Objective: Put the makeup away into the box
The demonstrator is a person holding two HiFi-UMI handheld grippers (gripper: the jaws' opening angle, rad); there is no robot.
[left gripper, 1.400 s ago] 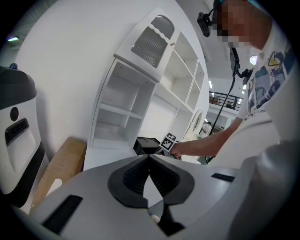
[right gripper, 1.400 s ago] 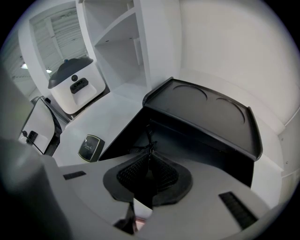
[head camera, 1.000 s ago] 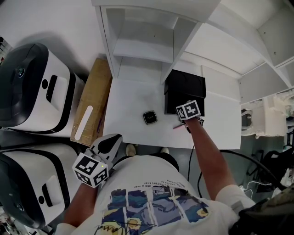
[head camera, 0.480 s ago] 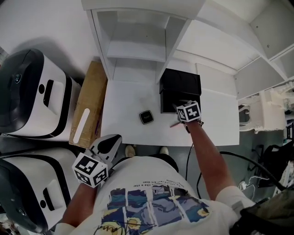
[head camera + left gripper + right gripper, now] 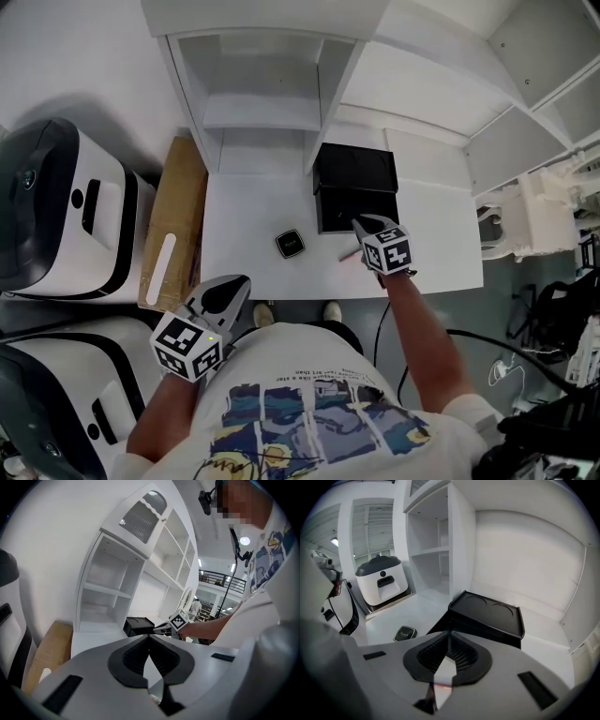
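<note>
A matt black rectangular box [image 5: 354, 171] is set off against a plain white desk [image 5: 246, 211] and a white shelf unit [image 5: 253, 84]. A small square compact [image 5: 290, 244] is coloured glossy black with a pale rim. A slim stick [image 5: 349, 253] is coloured pink. A brown cardboard slab [image 5: 183, 187] is marked with a white oblong label [image 5: 159, 267]. A rounded machine [image 5: 56, 216] is cased in white and black. A white shirt [image 5: 309, 412] is printed with blue painted panels.

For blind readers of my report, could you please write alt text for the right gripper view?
The right gripper points its jaws, closing with nothing between them, at a black box on a white desk. A small black compact lies on the desk to the left, and white shelves stand behind.
</note>
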